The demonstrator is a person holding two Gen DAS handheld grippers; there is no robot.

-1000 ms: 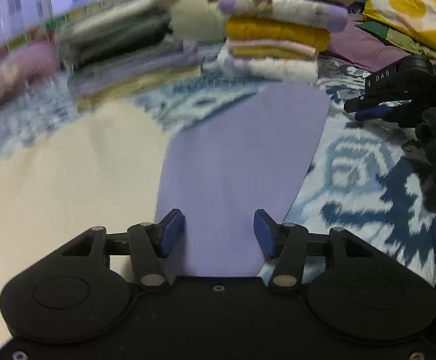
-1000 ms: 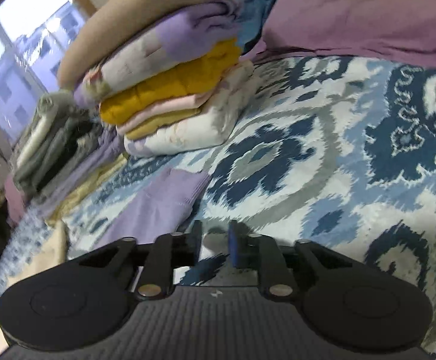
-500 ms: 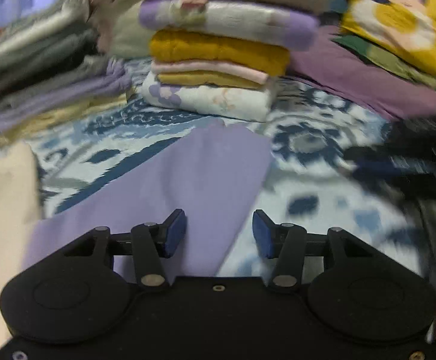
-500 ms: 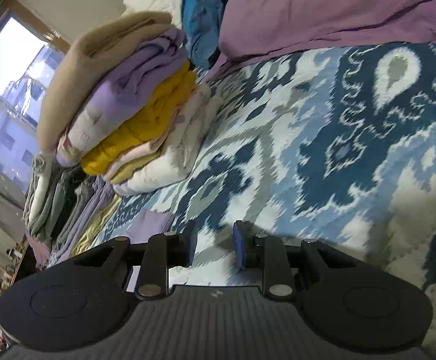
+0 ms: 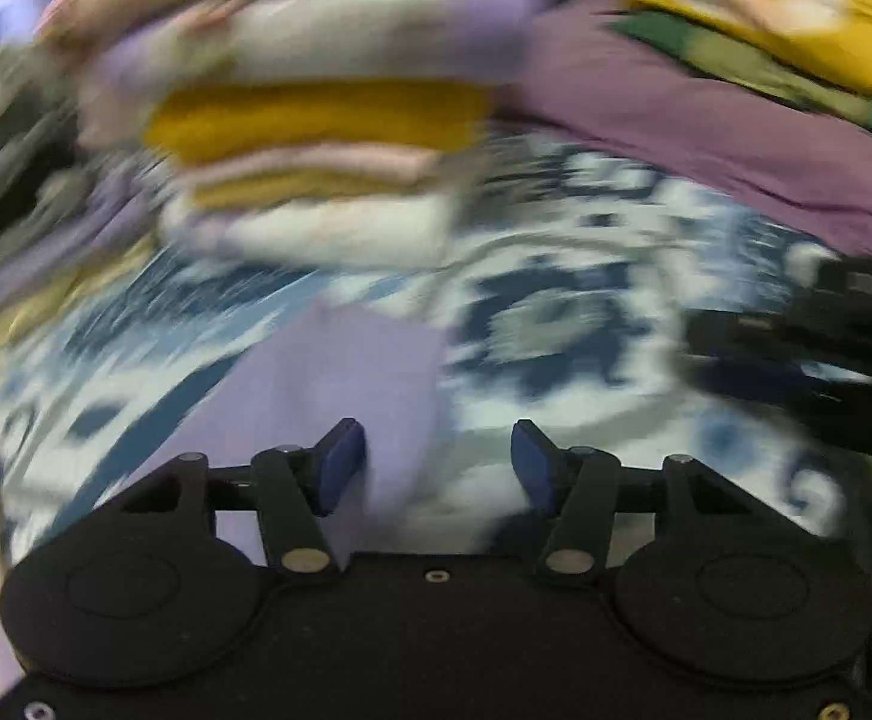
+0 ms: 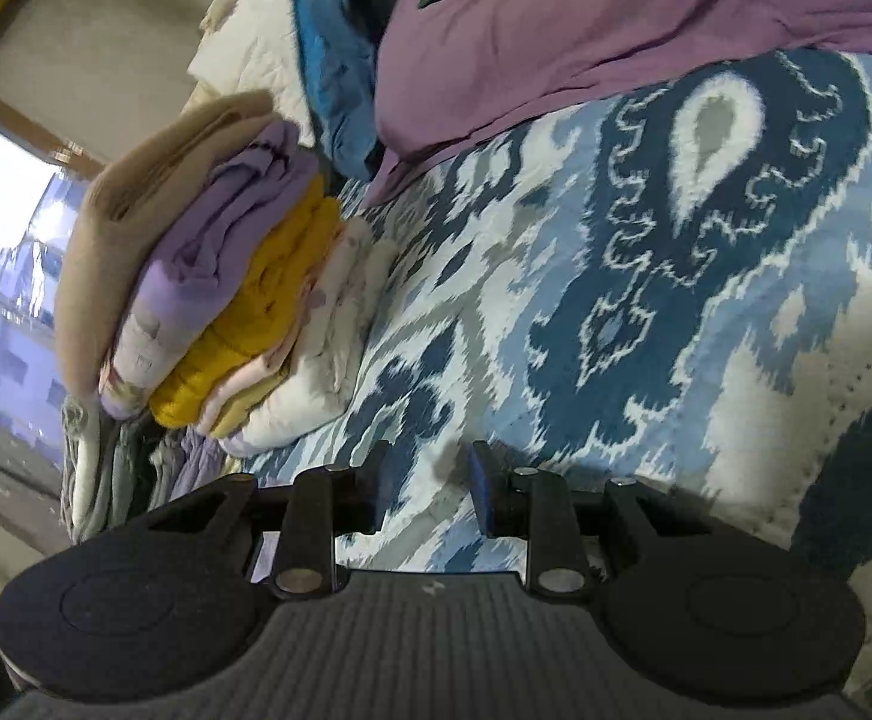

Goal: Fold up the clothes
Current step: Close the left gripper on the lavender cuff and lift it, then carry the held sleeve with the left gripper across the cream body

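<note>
A lavender cloth (image 5: pixel 340 372) lies flat on the blue patterned bedspread (image 5: pixel 556 324). My left gripper (image 5: pixel 436 450) hovers over the cloth's right edge; its jaws are opening, with the cloth beneath the left finger and nothing pinched. The left wrist view is blurred by motion. A stack of folded clothes (image 5: pixel 316 138) stands just beyond the cloth. My right gripper (image 6: pixel 430 474) hangs over bare bedspread (image 6: pixel 616 300), open by a narrow gap and empty. The same stack (image 6: pixel 226 288) is to its left. A dark blurred shape (image 5: pixel 796 348) at the right edge looks like the right gripper.
A purple pillow (image 6: pixel 616 30) lies at the head of the bed, a yellow cushion (image 5: pixel 766 0) behind it. A blue cloth (image 6: pixel 334 60) and white bedding are heaped beyond the stack. A second pile of grey clothes (image 6: pixel 112 468) sits by the window (image 6: pixel 4 240).
The left gripper has swept right along the lavender cloth toward its far end, leaving the cream cloth behind. The right gripper has rolled, and the lavender cloth has left its view.
</note>
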